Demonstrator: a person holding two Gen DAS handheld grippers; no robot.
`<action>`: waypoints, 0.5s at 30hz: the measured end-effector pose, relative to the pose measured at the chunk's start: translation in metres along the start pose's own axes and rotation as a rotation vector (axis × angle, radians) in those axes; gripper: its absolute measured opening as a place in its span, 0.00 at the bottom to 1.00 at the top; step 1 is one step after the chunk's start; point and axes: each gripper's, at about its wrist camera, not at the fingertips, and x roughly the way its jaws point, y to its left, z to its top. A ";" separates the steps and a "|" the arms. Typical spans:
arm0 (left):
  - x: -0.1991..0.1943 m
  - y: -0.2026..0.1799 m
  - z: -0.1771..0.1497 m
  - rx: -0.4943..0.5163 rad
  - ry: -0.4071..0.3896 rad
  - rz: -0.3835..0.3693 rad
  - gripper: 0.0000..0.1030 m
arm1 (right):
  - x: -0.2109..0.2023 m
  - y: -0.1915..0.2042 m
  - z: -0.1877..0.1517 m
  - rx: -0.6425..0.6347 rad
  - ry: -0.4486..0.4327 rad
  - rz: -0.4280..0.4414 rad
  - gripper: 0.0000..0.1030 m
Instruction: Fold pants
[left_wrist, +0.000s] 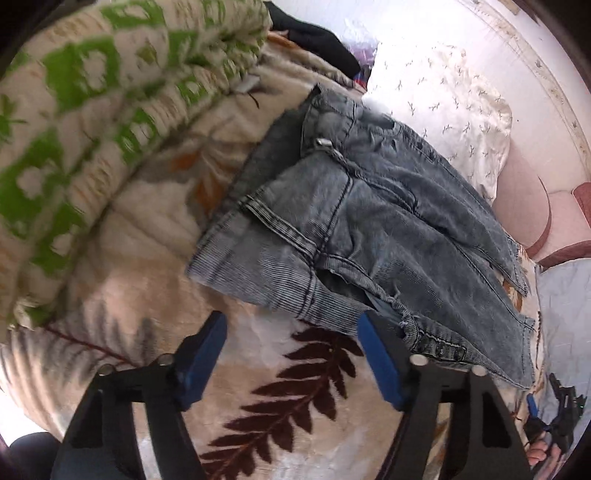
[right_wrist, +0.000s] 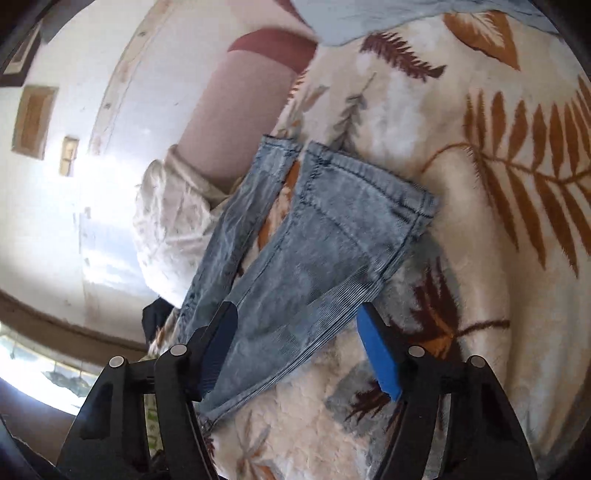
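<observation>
The pants (left_wrist: 369, 221) lie partly folded on the bed blanket (left_wrist: 258, 369). Both the left gripper (left_wrist: 291, 354) and right gripper (right_wrist: 295, 354) have fingers wide open, holding nothing. Next, each should probably grab an edge to fold again.

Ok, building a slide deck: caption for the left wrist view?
Open left claw hovers beside grey acid-washed denim pants on a fern-print fleece blanket.

The pants (left_wrist: 373, 221) lie on the blanket (left_wrist: 258, 369). A quilt (left_wrist: 92, 110) sits left of them — a pillow (left_wrist: 443, 110) behind.
</observation>
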 end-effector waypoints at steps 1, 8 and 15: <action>0.003 -0.001 0.001 0.003 0.009 -0.005 0.69 | 0.001 -0.001 0.002 0.006 0.001 -0.013 0.64; 0.021 -0.010 0.010 0.018 0.058 -0.024 0.56 | 0.028 -0.012 0.012 0.053 0.047 -0.127 0.59; 0.030 -0.012 0.019 0.025 0.062 -0.055 0.26 | 0.048 -0.008 0.016 0.019 0.018 -0.180 0.40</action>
